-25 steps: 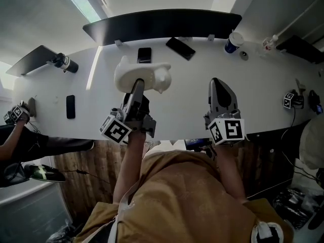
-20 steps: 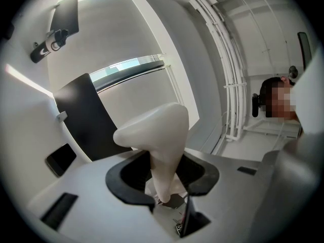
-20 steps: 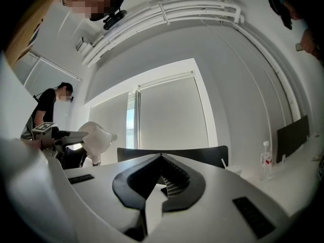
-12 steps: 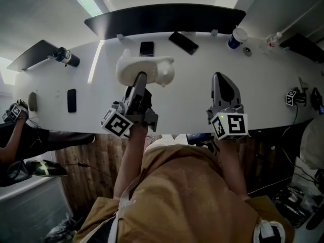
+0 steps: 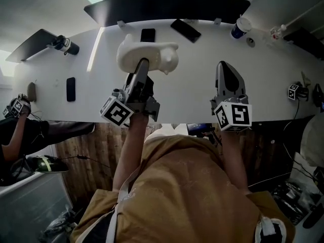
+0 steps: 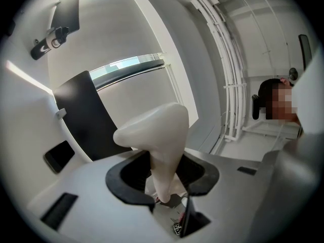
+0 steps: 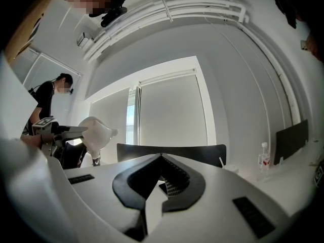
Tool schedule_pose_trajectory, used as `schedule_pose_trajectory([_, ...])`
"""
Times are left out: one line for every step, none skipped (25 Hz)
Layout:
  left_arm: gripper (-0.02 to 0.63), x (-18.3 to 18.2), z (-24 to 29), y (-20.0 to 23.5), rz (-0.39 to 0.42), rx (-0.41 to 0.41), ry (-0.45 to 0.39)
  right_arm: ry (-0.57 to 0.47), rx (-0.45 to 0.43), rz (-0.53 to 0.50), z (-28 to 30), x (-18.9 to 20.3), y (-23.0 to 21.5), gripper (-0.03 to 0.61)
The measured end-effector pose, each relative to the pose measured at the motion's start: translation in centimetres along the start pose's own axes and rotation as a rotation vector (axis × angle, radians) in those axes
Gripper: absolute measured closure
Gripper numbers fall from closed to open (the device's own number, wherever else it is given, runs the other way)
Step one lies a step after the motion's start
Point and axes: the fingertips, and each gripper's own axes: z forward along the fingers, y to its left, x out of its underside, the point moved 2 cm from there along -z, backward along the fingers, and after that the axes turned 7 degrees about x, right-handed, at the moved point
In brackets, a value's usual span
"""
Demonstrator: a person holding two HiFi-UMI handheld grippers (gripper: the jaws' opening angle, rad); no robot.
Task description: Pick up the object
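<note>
The long white tabletop (image 5: 283, 85) lies before me, and a dark curved panel (image 5: 167, 11) stands along its far edge. My left gripper (image 5: 142, 65) reaches out over the tabletop and points a little upward. Its fingers (image 6: 126, 173) pinch the narrow end of the object (image 6: 162, 130), a smooth cream-white shape that grows wider away from the grip. In the right gripper view the object (image 7: 96, 133) is held up in the air above the tabletop. My right gripper (image 5: 226, 67) is at the right, well apart from the object. Its fingers (image 7: 131, 184) are pressed together at the tips, with nothing between them. Beyond the object a black phone (image 5: 148, 35) and a second phone (image 5: 185, 30) lie near the panel. A third phone (image 5: 70, 89) lies far at the left. A blue cup (image 5: 240, 28) with a white lid stands at the far right.
</note>
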Motion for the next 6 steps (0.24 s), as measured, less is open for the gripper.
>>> schedule_pose_trajectory([0.466, 0.03, -0.05, -0.04, 0.001, 0.001, 0.0, 0.002, 0.0, 0.0, -0.06, 0.09, -0.02, 0.571])
schedule_pose_trajectory([0.466, 0.05, -0.1, -0.04, 0.002, 0.002, 0.0, 0.003, 0.0, -0.001, -0.08, 0.17, -0.03, 0.571])
schedule_pose_trajectory([0.466, 0.06, -0.14, -0.01, 0.003, 0.002, -0.001, 0.004, -0.001, -0.001, -0.08, 0.25, -0.02, 0.571])
schedule_pose_trajectory([0.467, 0.07, -0.16, 0.02, 0.003, 0.002, -0.001, 0.005, -0.002, -0.003, -0.05, 0.31, 0.0, 0.571])
schedule_pose_trajectory([0.466, 0.07, -0.16, 0.06, 0.003, 0.001, -0.002, 0.005, -0.004, -0.005, -0.02, 0.37, 0.03, 0.571])
schedule_pose_trajectory([0.466, 0.07, -0.15, 0.09, 0.004, 0.001, -0.003, 0.006, -0.007, -0.007, 0.02, 0.41, 0.05, 0.571])
